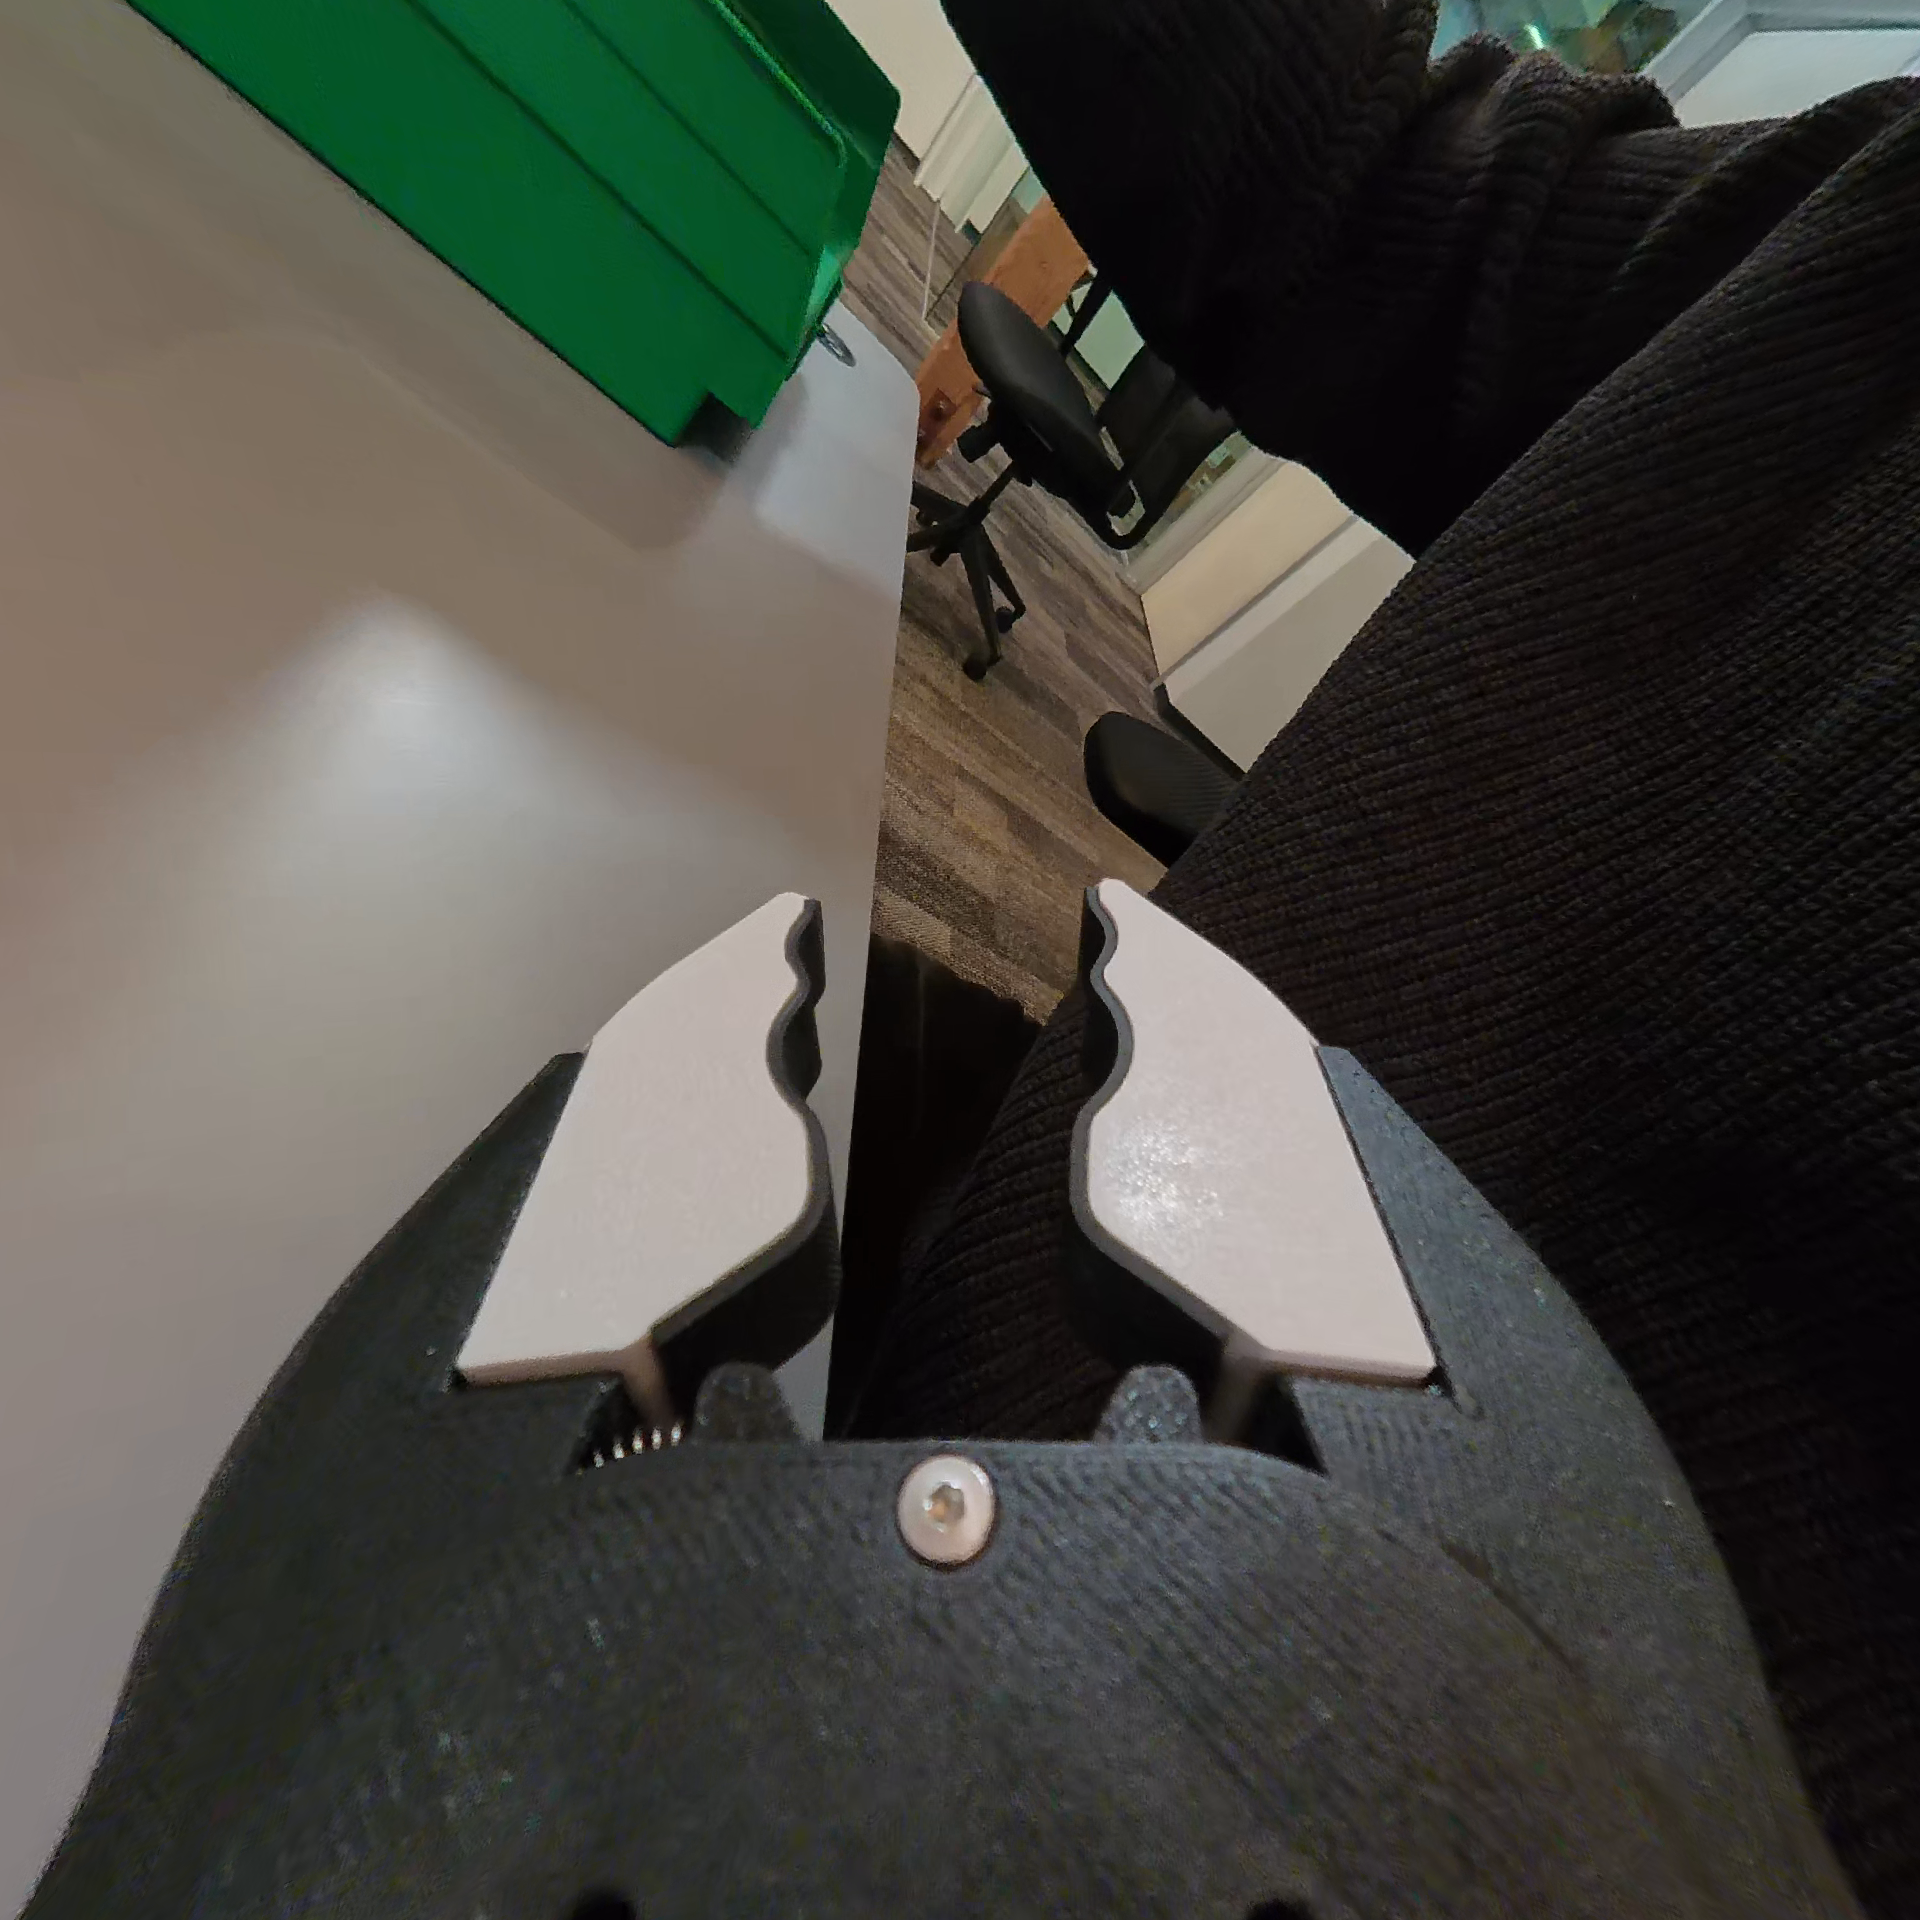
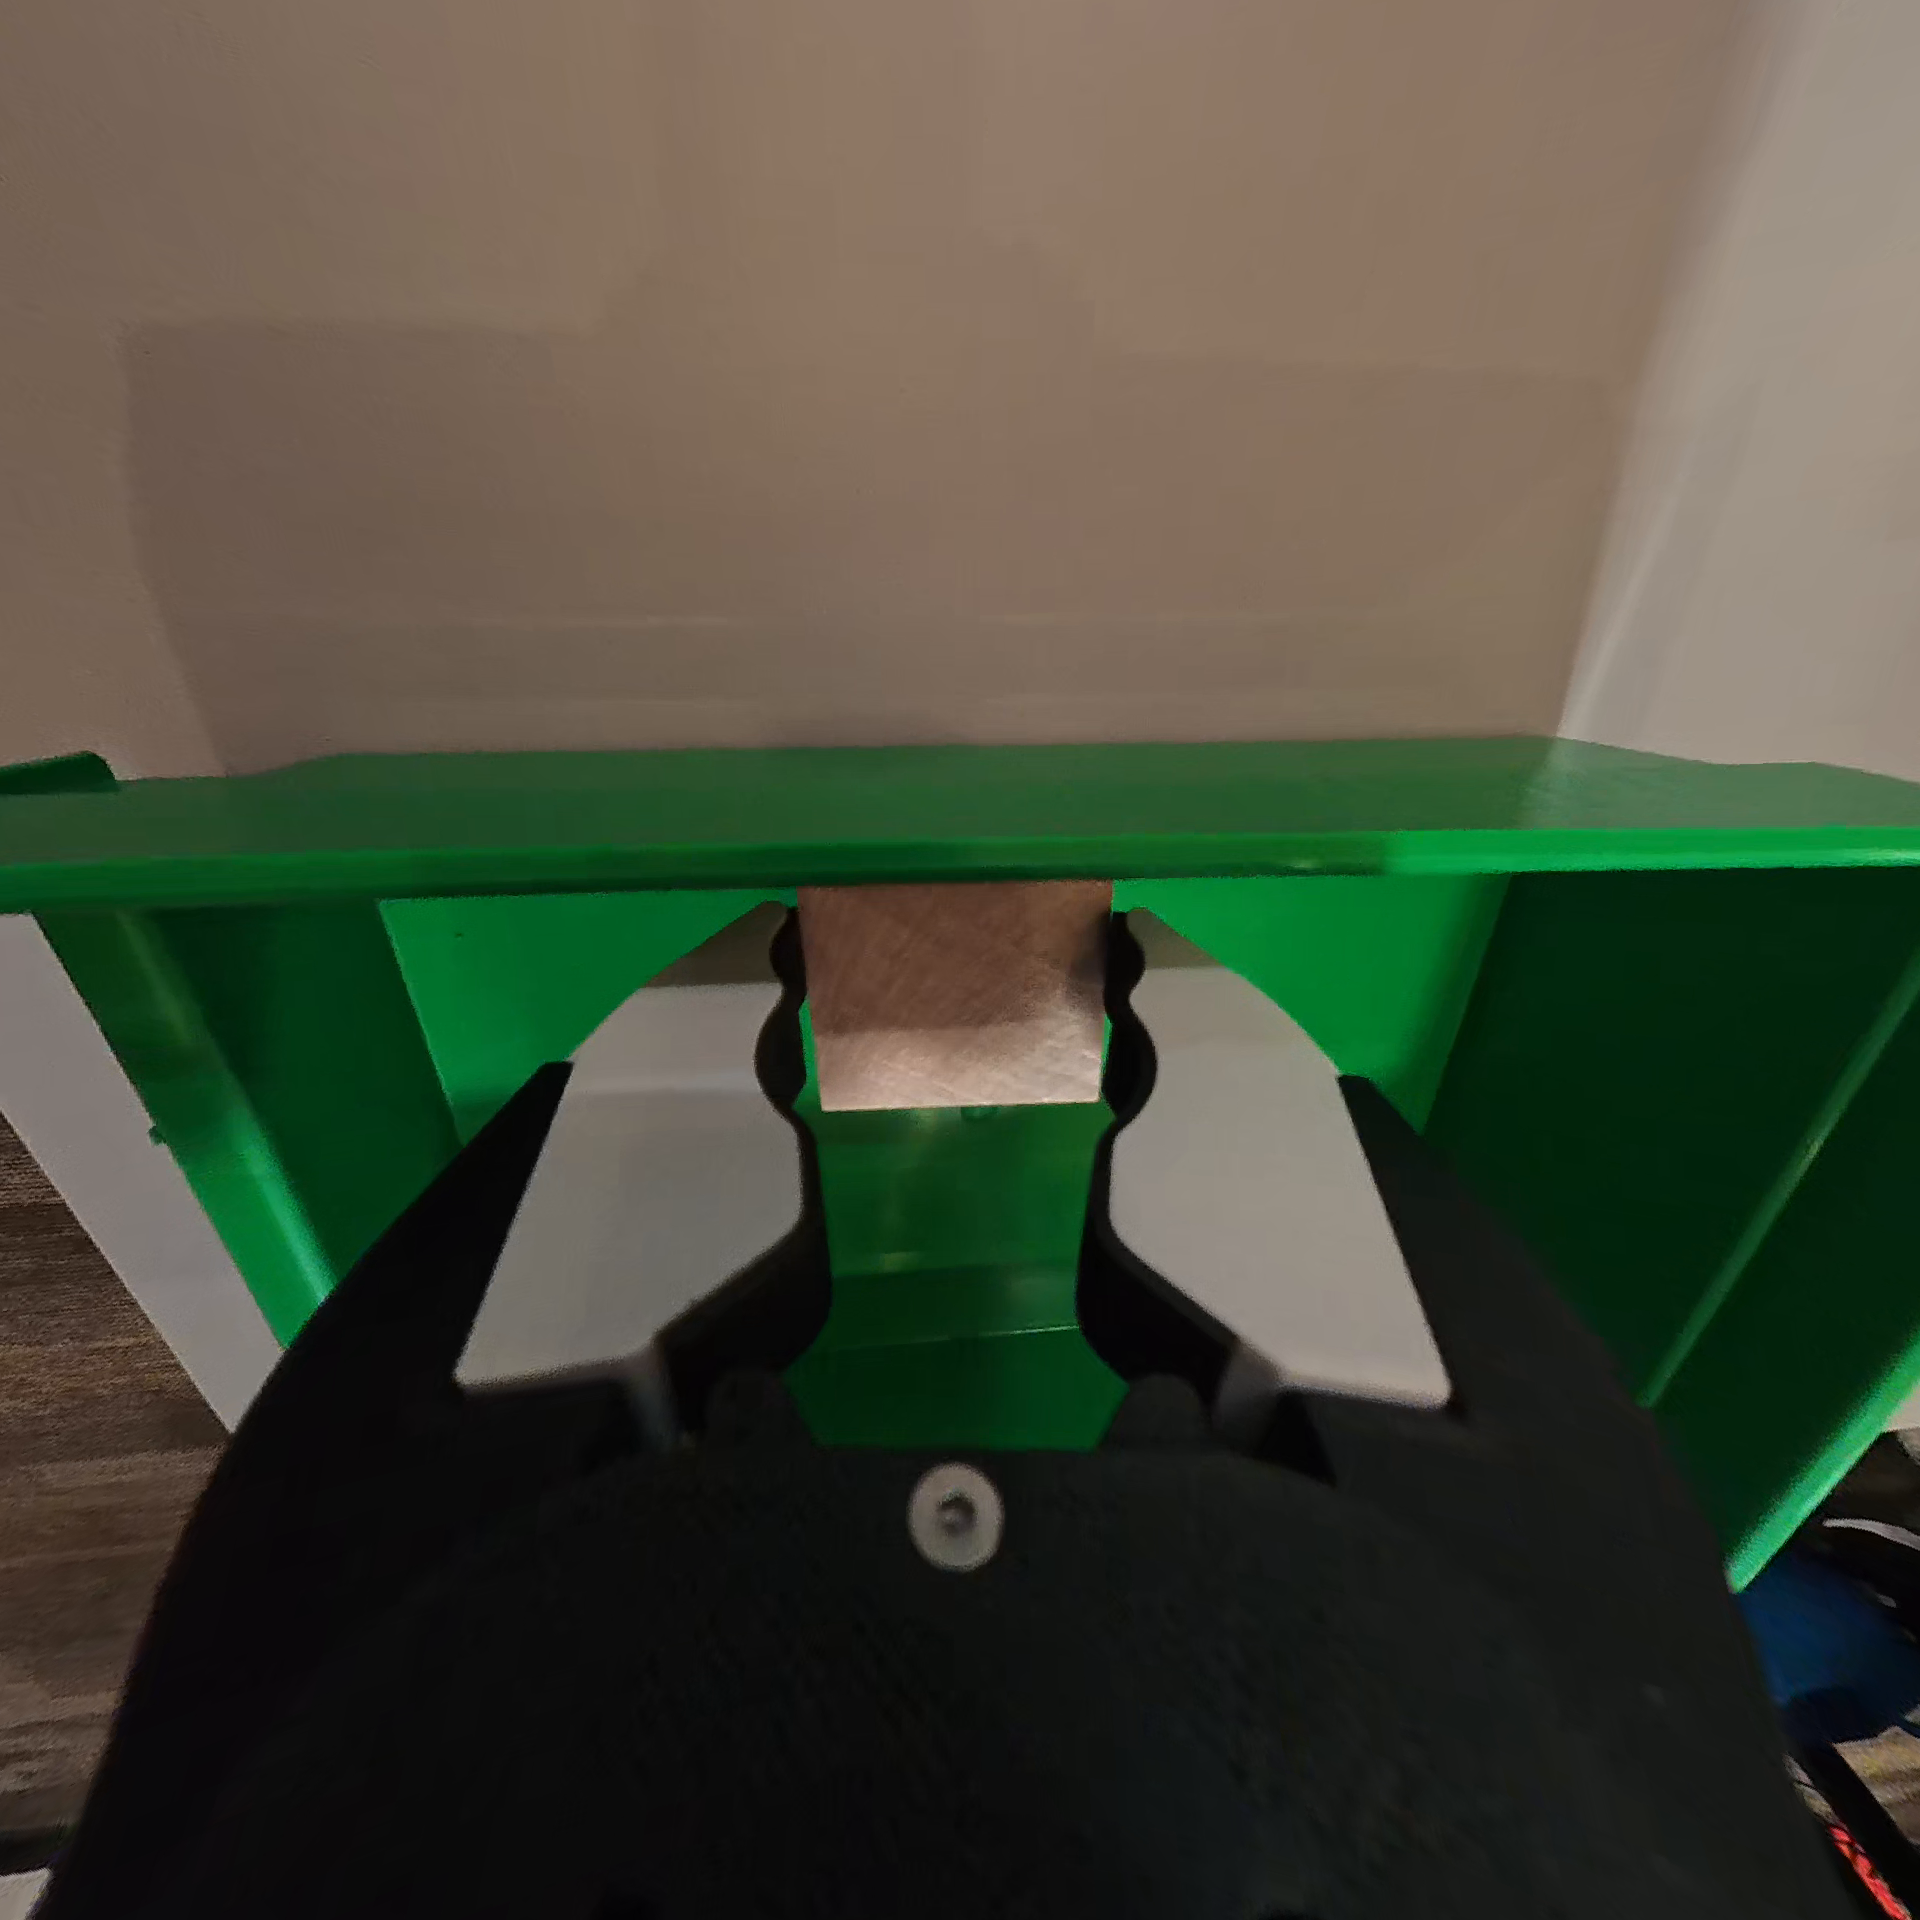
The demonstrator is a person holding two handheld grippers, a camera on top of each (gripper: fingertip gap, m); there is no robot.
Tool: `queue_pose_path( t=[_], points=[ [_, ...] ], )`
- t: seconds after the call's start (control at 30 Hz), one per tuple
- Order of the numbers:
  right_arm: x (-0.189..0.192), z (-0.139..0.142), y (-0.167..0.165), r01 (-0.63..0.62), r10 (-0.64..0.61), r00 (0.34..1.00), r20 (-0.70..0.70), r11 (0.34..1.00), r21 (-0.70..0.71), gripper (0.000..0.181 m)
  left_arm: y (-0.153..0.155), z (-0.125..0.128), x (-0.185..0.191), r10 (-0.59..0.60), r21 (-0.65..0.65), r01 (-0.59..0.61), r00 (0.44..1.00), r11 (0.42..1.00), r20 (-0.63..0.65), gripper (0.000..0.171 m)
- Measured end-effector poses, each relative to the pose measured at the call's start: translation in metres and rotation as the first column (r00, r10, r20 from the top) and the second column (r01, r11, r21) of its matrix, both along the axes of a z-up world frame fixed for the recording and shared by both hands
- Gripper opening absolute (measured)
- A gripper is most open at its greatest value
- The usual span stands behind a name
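Note:
In the right wrist view my right gripper (image 2: 951,1003) is shut on a brushed metal block (image 2: 951,997), with both fingertips pressed against its sides. The block sits just under the front edge of the flat top of a green fixture (image 2: 935,821), between the fixture's green side walls. In the left wrist view my left gripper (image 1: 951,935) is open and empty. It hangs over the edge of the pale table (image 1: 364,727), next to a person's black knit clothing (image 1: 1558,935). The green fixture (image 1: 582,187) stands farther along the table.
A black office chair (image 1: 1029,395) stands on the striped carpet (image 1: 977,748) beyond the table edge. In the right wrist view a pale surface (image 2: 935,416) lies behind the fixture, carpet (image 2: 83,1351) shows lower left and a blue object (image 2: 1808,1652) lower right.

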State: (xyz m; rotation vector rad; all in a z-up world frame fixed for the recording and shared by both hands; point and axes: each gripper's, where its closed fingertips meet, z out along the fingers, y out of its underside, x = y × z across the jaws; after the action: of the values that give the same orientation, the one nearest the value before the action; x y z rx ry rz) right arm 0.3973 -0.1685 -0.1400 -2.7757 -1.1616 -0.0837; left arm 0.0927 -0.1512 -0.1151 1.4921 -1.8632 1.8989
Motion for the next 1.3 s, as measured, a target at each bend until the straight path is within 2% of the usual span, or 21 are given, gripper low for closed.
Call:
queue_pose_path(
  t=[0.1,0.17,0.23,0.37,0.47,0.53,0.57,0.63,0.7,0.8,0.87,0.93,1.0,1.03,1.07,1.13,1.2,1.23,1.27,1.3],
  points=[
    [0.001,0.0,0.0,0.009,-0.009,1.0,0.007,1.0,-0.002,0.06,0.007,0.003,0.0,0.025,-0.012,-0.025,1.0,1.0,0.007,0.048],
    [0.0,-0.001,-0.001,0.014,-0.014,1.0,0.005,1.0,-0.009,0.074,0.011,0.004,0.0,0.041,-0.027,-0.04,0.999,0.999,0.007,0.048],
    [0.0,-0.001,-0.002,0.013,-0.013,1.0,0.004,1.0,-0.009,0.079,0.014,0.005,-0.001,0.05,-0.045,-0.05,0.999,0.998,0.006,0.048],
    [0.006,0.003,-0.004,0.025,-0.025,0.999,0.025,1.0,0.007,0.083,0.017,0.006,-0.003,0.054,-0.043,-0.053,0.999,0.998,0.01,0.048],
    [0.01,0.019,-0.005,0.065,-0.066,0.998,0.015,0.996,0.06,0.085,0.022,0.011,-0.003,0.064,-0.02,-0.063,0.997,0.998,0.036,0.048],
    [0.017,0.042,-0.001,0.12,-0.123,0.992,0.009,0.979,0.165,0.085,0.027,0.016,-0.003,0.076,-0.012,-0.076,0.996,0.997,0.053,0.048],
    [0.025,0.058,0.004,0.158,-0.172,0.984,0.035,0.954,0.254,0.087,0.03,0.017,-0.002,0.091,-0.001,-0.091,0.994,0.996,0.06,0.048],
    [0.032,0.1,0.017,0.221,-0.264,0.964,0.03,0.857,0.466,0.089,0.051,0.007,0.01,0.216,0.093,-0.219,0.975,0.971,0.045,0.052],
    [0.021,0.148,0.03,0.299,-0.341,0.937,-0.073,0.676,0.673,0.085,0.081,-0.002,0.024,0.376,0.182,-0.376,0.926,0.909,0.036,0.053],
    [-0.029,0.204,0.042,0.406,-0.311,0.905,-0.291,0.42,0.812,0.085,0.109,0.009,0.039,0.498,0.117,-0.497,0.867,0.86,0.021,0.051],
    [-0.076,0.22,0.049,0.462,-0.219,0.886,-0.409,0.329,0.824,0.087,0.117,0.021,0.045,0.522,0.062,-0.522,0.853,0.851,0.012,0.049],
    [-0.125,0.216,0.061,0.51,-0.14,0.858,-0.494,0.333,0.793,0.088,0.124,0.03,0.047,0.541,0.081,-0.543,0.84,0.836,0.045,0.052],
    [-0.17,0.199,0.077,0.6,-0.094,0.785,-0.613,0.364,0.712,0.087,0.136,0.032,0.044,0.58,0.163,-0.591,0.807,0.79,0.111,0.059],
    [-0.192,0.185,0.086,0.658,-0.086,0.723,-0.686,0.389,0.645,0.087,0.144,0.034,0.041,0.596,0.211,-0.615,0.788,0.76,0.154,0.061],
    [-0.216,0.171,0.094,0.723,-0.075,0.634,-0.77,0.411,0.555,0.088,0.155,0.038,0.036,0.612,0.271,-0.643,0.765,0.716,0.201,0.064],
    [-0.266,0.145,0.107,0.817,-0.02,0.384,-0.923,0.474,0.33,0.087,0.193,0.064,0.021,0.641,0.386,-0.716,0.695,0.581,0.324,0.066],
    [-0.308,0.117,0.113,0.831,-0.02,0.116,-0.993,0.549,0.086,0.084,0.241,0.11,-0.008,0.669,0.413,-0.814,0.575,0.409,0.47,0.065],
    [-0.325,0.101,0.112,0.798,-0.051,0.022,-0.998,0.603,-0.014,0.084,0.266,0.133,-0.027,0.687,0.398,-0.857,0.506,0.328,0.522,0.065],
    [-0.332,0.085,0.113,0.786,-0.089,-0.047,-0.995,0.612,-0.092,0.081,0.29,0.151,-0.049,0.709,0.385,-0.887,0.443,0.256,0.548,0.066],
    [-0.333,0.072,0.113,0.793,-0.111,-0.107,-0.988,0.59,-0.152,0.079,0.314,0.163,-0.073,0.736,0.382,-0.904,0.391,0.193,0.552,0.066]
  ],
)
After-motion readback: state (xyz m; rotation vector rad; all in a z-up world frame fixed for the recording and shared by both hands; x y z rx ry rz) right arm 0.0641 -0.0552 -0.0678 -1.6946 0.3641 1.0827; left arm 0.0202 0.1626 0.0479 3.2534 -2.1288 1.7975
